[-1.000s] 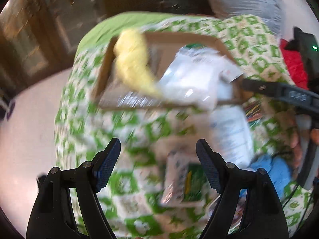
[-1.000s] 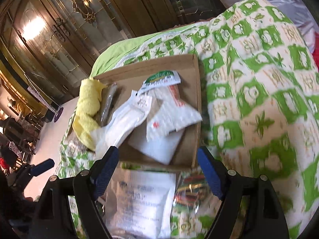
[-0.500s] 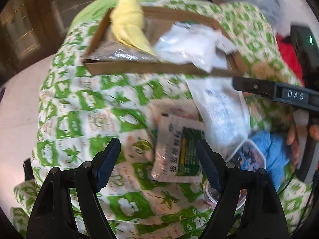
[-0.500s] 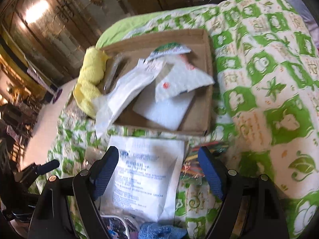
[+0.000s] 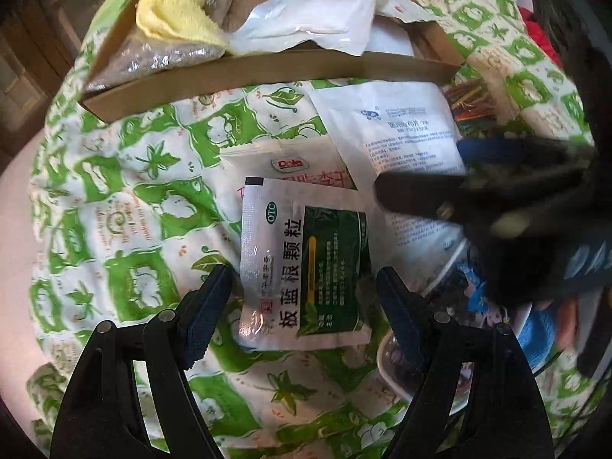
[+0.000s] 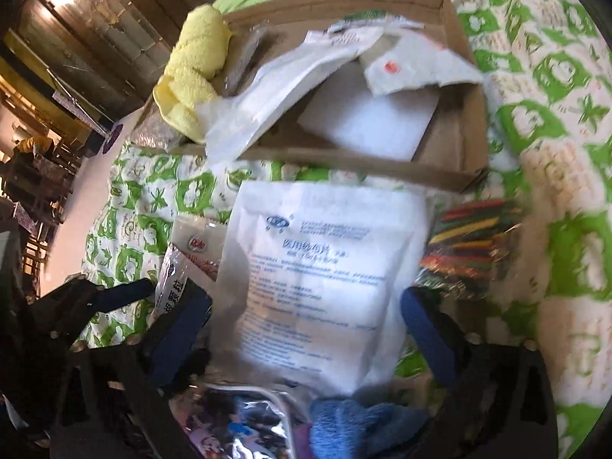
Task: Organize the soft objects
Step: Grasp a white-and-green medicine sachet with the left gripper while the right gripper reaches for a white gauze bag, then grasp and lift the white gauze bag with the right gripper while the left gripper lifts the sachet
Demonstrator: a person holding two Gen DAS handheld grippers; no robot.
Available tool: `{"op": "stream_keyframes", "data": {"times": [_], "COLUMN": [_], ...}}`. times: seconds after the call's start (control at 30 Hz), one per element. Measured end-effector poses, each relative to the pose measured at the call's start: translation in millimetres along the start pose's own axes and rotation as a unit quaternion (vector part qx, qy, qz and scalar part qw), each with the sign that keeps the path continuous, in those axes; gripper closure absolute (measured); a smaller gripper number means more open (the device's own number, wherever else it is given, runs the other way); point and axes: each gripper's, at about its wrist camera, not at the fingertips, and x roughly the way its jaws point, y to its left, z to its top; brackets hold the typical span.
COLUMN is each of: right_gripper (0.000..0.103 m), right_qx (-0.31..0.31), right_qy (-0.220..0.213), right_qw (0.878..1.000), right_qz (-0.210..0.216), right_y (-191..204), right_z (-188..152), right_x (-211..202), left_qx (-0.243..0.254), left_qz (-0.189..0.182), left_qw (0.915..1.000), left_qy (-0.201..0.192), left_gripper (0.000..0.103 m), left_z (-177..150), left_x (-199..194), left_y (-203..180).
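Observation:
A green and white medicine sachet [image 5: 302, 267] lies on the patterned bedspread, between the tips of my open left gripper [image 5: 304, 306]. Under it lies a white Dole packet [image 5: 290, 162]. A large white printed pouch [image 6: 317, 283] lies beside them, straddled by my open right gripper [image 6: 302, 329], which shows blurred in the left wrist view [image 5: 440, 179]. A cardboard tray [image 5: 267, 72] beyond holds a yellow cloth [image 5: 172, 7], a white pouch [image 5: 310, 19] and other packets. A blue cloth [image 6: 355, 424] lies near the right gripper.
A bundle of coloured sticks [image 6: 470, 244] lies right of the large pouch. A clear plastic container [image 6: 237, 420] with printed contents sits close under the right gripper. The green and white bedspread [image 6: 554, 95] covers the bed; dark wooden cabinets [image 6: 88, 19] stand behind.
Both grippers have dropped lower and closer to the bed. The left now straddles the green sachet; the right has come down over the large white pouch. Both stayed open.

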Motion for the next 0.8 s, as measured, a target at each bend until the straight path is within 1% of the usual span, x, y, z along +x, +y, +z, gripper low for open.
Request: {"op": "stream_keyframes", "data": {"times": [0.07, 0.13, 0.17, 0.23, 0.3, 0.33, 0.37, 0.43, 0.5, 0.57, 0.63, 0.67, 0.73, 0.77, 0.8], "right_gripper": [0.0, 0.0, 0.0, 0.0, 0.001, 0.003, 0.007, 0.009, 0.01, 0.009, 0.008, 0.006, 0.001, 0.001, 0.001], "right_qx": [0.002, 0.001, -0.001, -0.008, -0.012, -0.012, -0.011, -0.007, -0.006, 0.0, 0.02, 0.031, 0.038, 0.031, 0.015], "right_qy": [0.003, 0.015, 0.024, 0.026, 0.026, 0.025, 0.023, 0.02, 0.015, 0.015, 0.019, 0.02, 0.024, 0.028, 0.032], "right_qw": [1.0, 0.999, 0.998, 0.998, 0.997, 0.997, 0.997, 0.997, 0.997, 0.997, 0.998, 0.998, 0.998, 0.998, 0.997], "right_qz": [-0.022, -0.05, -0.057, -0.063, -0.066, -0.066, -0.069, -0.073, -0.08, -0.077, -0.063, -0.058, -0.047, -0.051, -0.069], "right_y": [5, 7, 8, 11, 12, 12, 12, 9, 8, 8, 7, 1, 9, 14, 21], "right_z": [0, 1, 1, 0, -1, -1, -2, -2, -2, -2, -2, -1, -2, -3, -4], "right_x": [5, 14, 19, 23, 21, 21, 20, 17, 14, 15, 14, 10, 11, 13, 17], "left_qx": [-0.017, -0.035, -0.049, -0.07, -0.086, -0.094, -0.099, -0.104, -0.102, -0.096, -0.09, -0.089, -0.086, -0.086, -0.085], "left_qz": [-0.004, 0.007, 0.011, 0.011, 0.017, 0.015, 0.011, 0.002, 0.004, 0.009, 0.014, 0.015, 0.016, 0.017, 0.018], "left_qw": [0.9998, 0.9993, 0.9987, 0.9972, 0.9956, 0.995, 0.9946, 0.9944, 0.9947, 0.9953, 0.9958, 0.9959, 0.9962, 0.9962, 0.9962], "left_qy": [-0.003, -0.01, -0.014, -0.024, -0.032, -0.031, -0.029, -0.018, -0.009, -0.007, -0.004, -0.003, -0.002, -0.002, 0.001], "left_gripper": [0.024, 0.032, 0.043, 0.048, 0.05, 0.05, 0.05, 0.05, 0.049, 0.047, 0.045, 0.043, 0.042, 0.041, 0.041], "left_z": [-3, -5, -6, -7, -9, -10, -11, -12, -13, -12, -9, -5, -3, -3, -3], "left_x": [1, -2, -5, -11, -16, -18, -17, -14, -12, -11, -7, -4, 0, 0, 0], "left_y": [2, 11, 16, 25, 31, 34, 36, 39, 38, 34, 28, 24, 17, 12, 11]}}
